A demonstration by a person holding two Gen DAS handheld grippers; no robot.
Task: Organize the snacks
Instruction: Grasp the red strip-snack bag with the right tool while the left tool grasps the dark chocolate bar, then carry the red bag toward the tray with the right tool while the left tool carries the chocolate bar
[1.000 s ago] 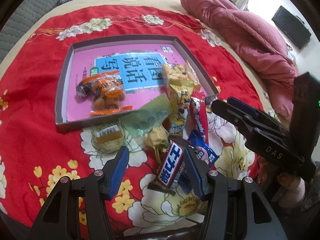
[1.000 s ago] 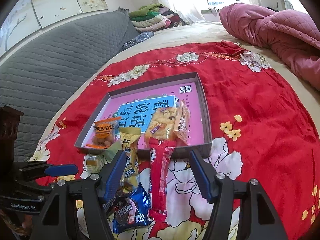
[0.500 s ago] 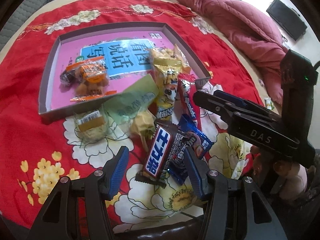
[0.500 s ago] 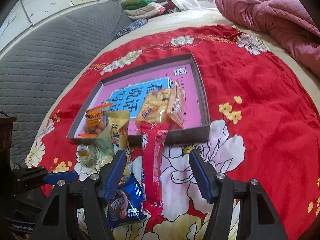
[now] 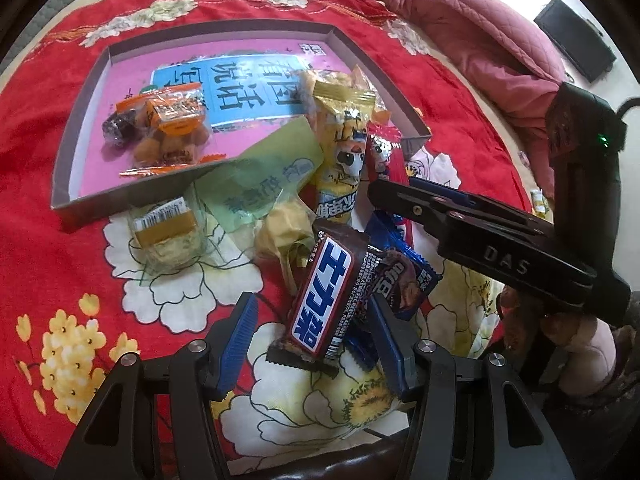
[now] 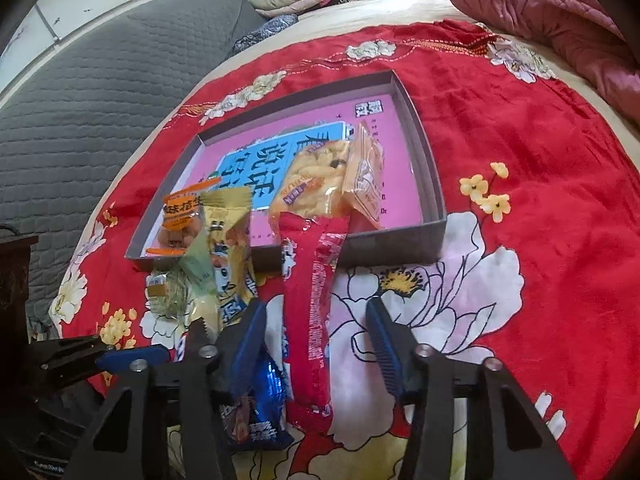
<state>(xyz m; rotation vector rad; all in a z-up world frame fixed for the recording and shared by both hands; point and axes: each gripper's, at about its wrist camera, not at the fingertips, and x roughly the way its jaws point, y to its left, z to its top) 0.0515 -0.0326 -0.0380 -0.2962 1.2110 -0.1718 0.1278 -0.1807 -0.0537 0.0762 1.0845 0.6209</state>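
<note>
A grey tray with a pink floor (image 5: 86,92) (image 6: 426,168) lies on the red flowered cloth. It holds an orange nut pack (image 5: 168,128) (image 6: 182,216) and a yellow puffed-snack bag (image 6: 316,176). A pile of snacks lies before its near wall. My left gripper (image 5: 314,334) is open, its fingers either side of a brown chocolate bar (image 5: 324,296). My right gripper (image 6: 316,336) is open, its fingers astride a long red packet (image 6: 314,304). A blue packet (image 6: 252,412) (image 5: 404,276) lies beside it. The right gripper (image 5: 412,196) also shows in the left wrist view.
A yellow cartoon pack (image 5: 344,156) (image 6: 230,240), a green wrapper (image 5: 264,176) and a clear pastry pack (image 5: 168,240) lie against the tray's near wall. A pink quilt (image 5: 460,36) (image 6: 552,12) lies at the far right. A grey padded headboard (image 6: 80,92) stands at the left.
Both grippers have moved forward and lower toward the pile. The chocolate bar now lies between the left fingers, and the red packet lies deeper between the right fingers. Both stay open.
</note>
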